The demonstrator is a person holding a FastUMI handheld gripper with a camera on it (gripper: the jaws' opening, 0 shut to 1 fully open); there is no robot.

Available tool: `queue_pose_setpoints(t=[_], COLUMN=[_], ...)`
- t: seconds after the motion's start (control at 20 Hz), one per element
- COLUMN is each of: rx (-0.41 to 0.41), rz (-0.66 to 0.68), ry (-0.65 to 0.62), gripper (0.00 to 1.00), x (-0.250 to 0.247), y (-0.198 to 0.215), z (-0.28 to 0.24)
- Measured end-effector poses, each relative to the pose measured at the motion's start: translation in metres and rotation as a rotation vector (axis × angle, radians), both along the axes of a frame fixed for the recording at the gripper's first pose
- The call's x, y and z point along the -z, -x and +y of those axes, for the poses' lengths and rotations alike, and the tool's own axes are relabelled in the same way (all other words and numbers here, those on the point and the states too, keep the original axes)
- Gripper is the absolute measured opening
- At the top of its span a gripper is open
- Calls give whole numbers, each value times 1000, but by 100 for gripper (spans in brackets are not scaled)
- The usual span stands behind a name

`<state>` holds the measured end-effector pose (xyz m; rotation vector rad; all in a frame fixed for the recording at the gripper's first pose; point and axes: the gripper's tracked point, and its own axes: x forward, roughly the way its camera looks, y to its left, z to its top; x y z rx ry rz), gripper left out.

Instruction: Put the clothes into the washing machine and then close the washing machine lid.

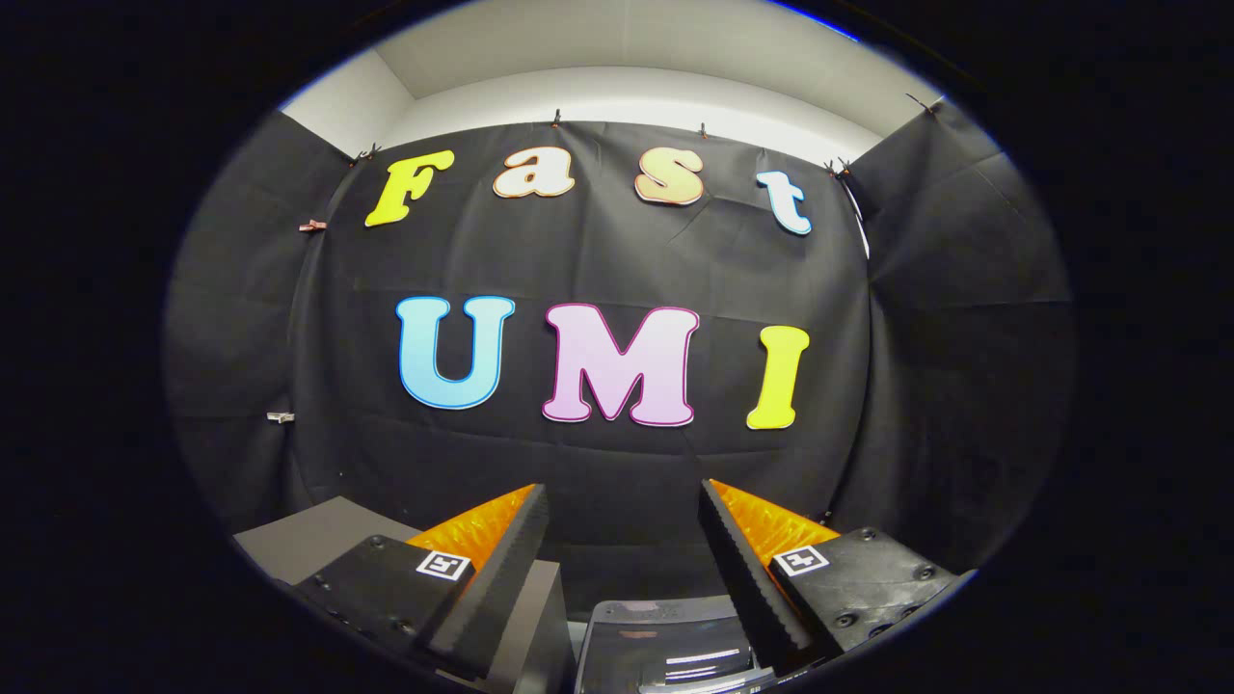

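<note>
My gripper (625, 499) is held up in the air, facing the booth's black cloth wall. Its two fingers stand wide apart and nothing is between them. Below and between the fingers I see a shiny grey plastic part (665, 641), likely the washing machine's top, though too little of it shows to be sure. I see no clothes from here.
A grey box-like surface (308, 535) sits low beside the left finger. The black cloth wall (617, 260) closes off the space ahead, with white wall above it. Small clips (312, 226) hold the cloth at its left side.
</note>
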<state>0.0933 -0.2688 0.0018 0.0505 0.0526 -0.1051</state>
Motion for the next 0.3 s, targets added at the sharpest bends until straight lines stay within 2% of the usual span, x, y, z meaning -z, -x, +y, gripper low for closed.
queue_pose_setpoints(t=[0.3], rx=[-14], rz=[9], ry=[8], gripper=[98], x=[5], y=[0], z=[3])
